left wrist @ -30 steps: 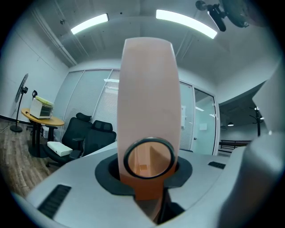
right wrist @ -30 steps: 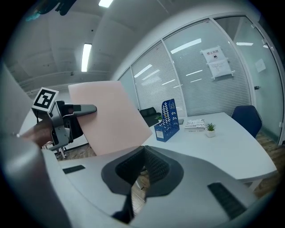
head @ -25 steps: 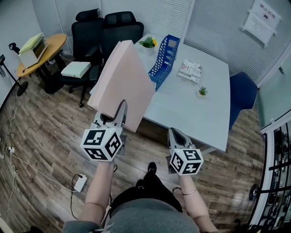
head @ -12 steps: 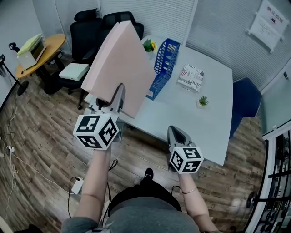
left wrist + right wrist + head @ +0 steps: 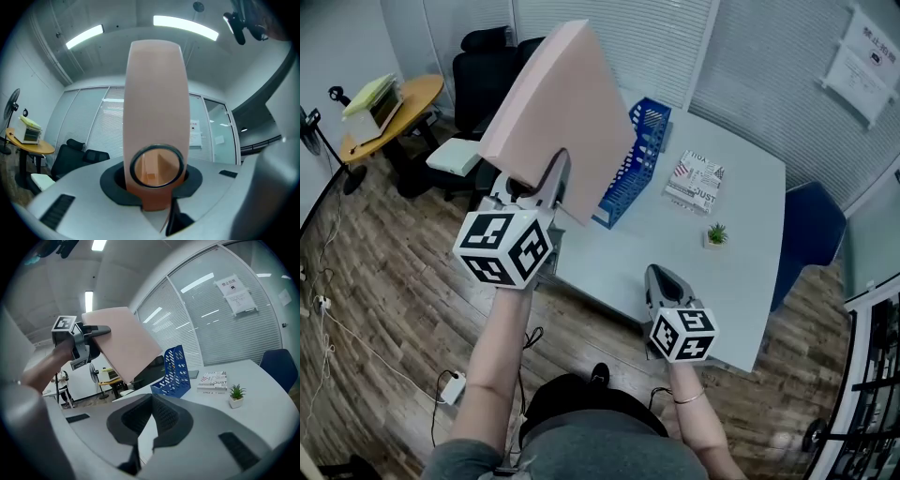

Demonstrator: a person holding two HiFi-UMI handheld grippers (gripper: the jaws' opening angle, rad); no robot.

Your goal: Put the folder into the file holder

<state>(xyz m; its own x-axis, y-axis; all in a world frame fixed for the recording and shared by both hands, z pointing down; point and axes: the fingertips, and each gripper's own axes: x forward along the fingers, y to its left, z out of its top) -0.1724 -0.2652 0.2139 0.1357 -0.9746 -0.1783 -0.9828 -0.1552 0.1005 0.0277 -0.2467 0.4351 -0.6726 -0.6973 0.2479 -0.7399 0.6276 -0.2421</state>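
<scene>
Desk (image 5: 750, 253): near half is bare, leaving open room for the approach; office chairs (image 5: 487, 70) stand past its far-left corner.
Folder (image 5: 562, 103): pink and tilted, held in the air above the desk's left edge, not yet in the holder; the carry step, I judge.
File holder (image 5: 636, 159): blue, upright on the desk, open at the top; the next move calls for squaring the folder's lower edge to its walls, then lowering.
Left hand-held gripper (image 5: 551, 178): pinching the folder's spine end.
Right hand-held gripper (image 5: 654, 274): pressed together, holding nothing, over the near desk edge.
Book (image 5: 698, 183), plant (image 5: 717, 232): right of the holder, apart from it.
</scene>
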